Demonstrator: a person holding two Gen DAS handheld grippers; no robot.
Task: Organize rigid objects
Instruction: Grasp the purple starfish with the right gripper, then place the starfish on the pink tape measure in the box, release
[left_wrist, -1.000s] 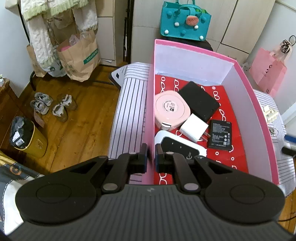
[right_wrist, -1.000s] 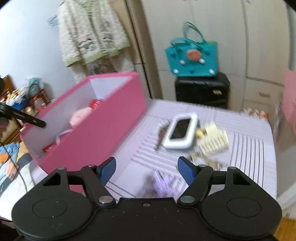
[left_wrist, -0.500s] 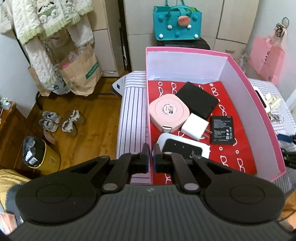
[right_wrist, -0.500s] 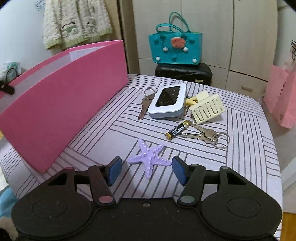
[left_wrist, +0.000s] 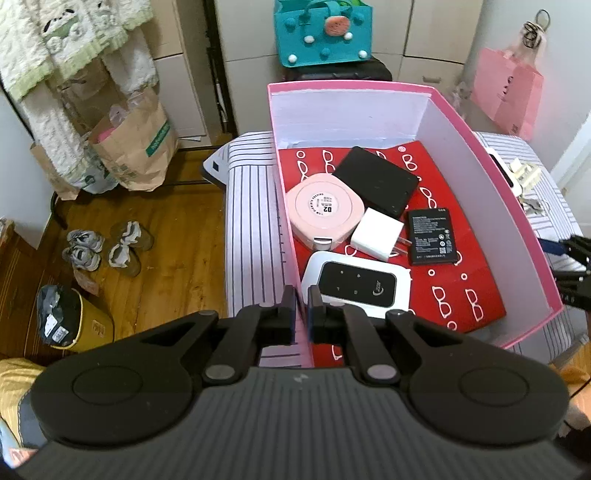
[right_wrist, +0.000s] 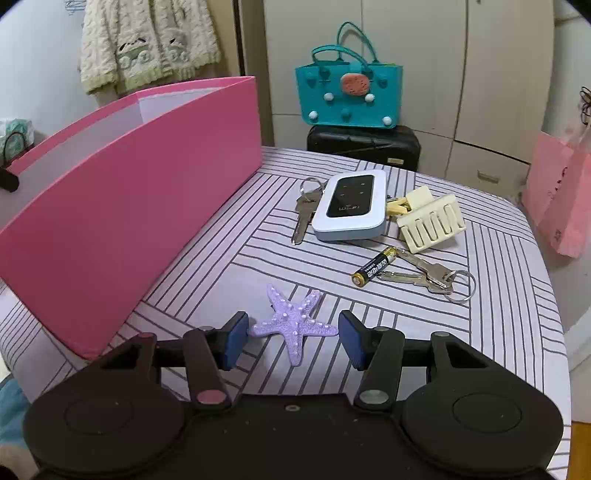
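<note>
My left tool (left_wrist: 302, 314) is clamped shut on the near left wall of the pink box (left_wrist: 498, 199), one finger outside and one inside. Right behind it in the box, near that wall, sits a white wifi unit (left_wrist: 356, 288). Past that there's a white plug (left_wrist: 376, 238), a flat black battery (left_wrist: 432, 237) to its right, a round pink case (left_wrist: 325, 209) against the left wall, and a black pad (left_wrist: 376, 181) further back. All of it lies on a red liner with little glasses printed on it.

My right tool (right_wrist: 291, 338) is open but has just been closing, and the purple starfish (right_wrist: 293, 323) lies between the blue pads (right_wrist: 351, 339) on the striped counter (right_wrist: 498, 295). The left pad looks right at a starfish arm tip, the right one just beside the other tip; not squeezing it yet as far as I can tell.

Further out, toward the middle of the counter, there's an AA battery (right_wrist: 373, 266) touching a key ring (right_wrist: 428, 276). Behind those sits a second wifi unit (right_wrist: 351, 207) lying partly on another key (right_wrist: 304, 214), with cream plastic clips (right_wrist: 430, 221) just beside it on the right. The box runs along the counter's left edge.
</note>
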